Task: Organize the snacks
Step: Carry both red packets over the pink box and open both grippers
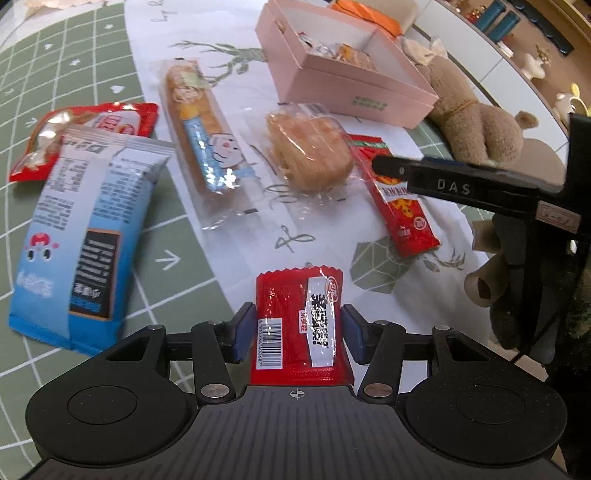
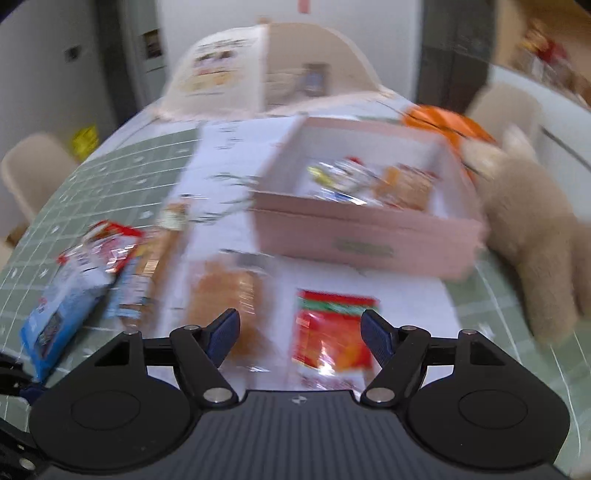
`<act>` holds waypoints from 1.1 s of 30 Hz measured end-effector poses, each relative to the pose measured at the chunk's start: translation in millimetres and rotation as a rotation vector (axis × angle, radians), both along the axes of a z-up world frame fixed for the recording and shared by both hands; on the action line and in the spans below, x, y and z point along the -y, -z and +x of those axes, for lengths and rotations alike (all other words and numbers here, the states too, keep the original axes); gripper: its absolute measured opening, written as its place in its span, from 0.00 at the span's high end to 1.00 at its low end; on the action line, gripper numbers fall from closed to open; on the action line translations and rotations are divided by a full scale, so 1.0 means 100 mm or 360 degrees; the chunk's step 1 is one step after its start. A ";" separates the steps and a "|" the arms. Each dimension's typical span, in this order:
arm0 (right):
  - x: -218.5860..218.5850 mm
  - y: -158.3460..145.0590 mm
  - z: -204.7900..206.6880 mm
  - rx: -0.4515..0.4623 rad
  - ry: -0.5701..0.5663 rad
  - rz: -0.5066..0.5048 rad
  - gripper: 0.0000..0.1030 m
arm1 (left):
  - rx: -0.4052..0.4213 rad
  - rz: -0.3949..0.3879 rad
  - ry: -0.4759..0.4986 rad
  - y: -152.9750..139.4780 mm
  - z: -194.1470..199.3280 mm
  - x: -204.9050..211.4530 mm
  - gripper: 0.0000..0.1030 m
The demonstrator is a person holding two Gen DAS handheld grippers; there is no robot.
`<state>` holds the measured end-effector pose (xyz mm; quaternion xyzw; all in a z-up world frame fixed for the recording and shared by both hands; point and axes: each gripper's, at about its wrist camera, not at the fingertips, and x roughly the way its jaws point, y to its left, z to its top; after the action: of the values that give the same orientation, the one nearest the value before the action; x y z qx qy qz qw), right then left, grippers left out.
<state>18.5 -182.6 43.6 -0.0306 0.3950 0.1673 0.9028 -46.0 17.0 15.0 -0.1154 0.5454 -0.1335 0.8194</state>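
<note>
My left gripper (image 1: 298,332) is shut on a small red snack packet (image 1: 295,314), with a blue pad against each side edge. Beyond it lie a long red packet (image 1: 399,206), a round pastry in a clear wrapper (image 1: 310,151) and a long wrapped bread stick (image 1: 199,129). The open pink box (image 1: 332,92) stands at the back with a few wrapped snacks inside. The right wrist view is blurred. There my right gripper (image 2: 301,332) stands open above the long red packet (image 2: 332,332) with nothing between its pads, short of the pink box (image 2: 369,236).
A large blue and white packet (image 1: 81,229) and a red and white one (image 1: 92,125) lie at the left on the green grid mat. A tan plush toy (image 1: 476,122) sits right of the box, an orange object (image 1: 365,14) behind it. Chairs stand beyond the table.
</note>
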 end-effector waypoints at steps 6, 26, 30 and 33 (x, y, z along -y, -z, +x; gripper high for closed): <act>0.07 0.21 -0.01 -0.0125 -0.0019 0.0029 0.30 | 0.0005 0.0035 0.0083 -0.02 0.08 0.16 0.46; 0.42 -1.59 0.33 0.0491 0.0017 0.0134 0.53 | 0.1008 -0.0187 0.0193 -2.36 1.26 0.03 0.39; 0.40 -1.76 0.81 0.0507 0.0158 0.0072 0.33 | 0.0778 -0.0302 0.0236 -2.18 2.09 0.17 0.37; 0.46 -1.64 0.91 0.0455 0.0260 0.0066 0.32 | 0.0568 -0.0165 0.0131 -1.52 2.54 0.28 0.38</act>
<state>109.9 -228.6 207.8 -0.0032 0.2601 0.0953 0.9609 208.0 -10.9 166.8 -0.1096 0.3881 -0.2132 0.8899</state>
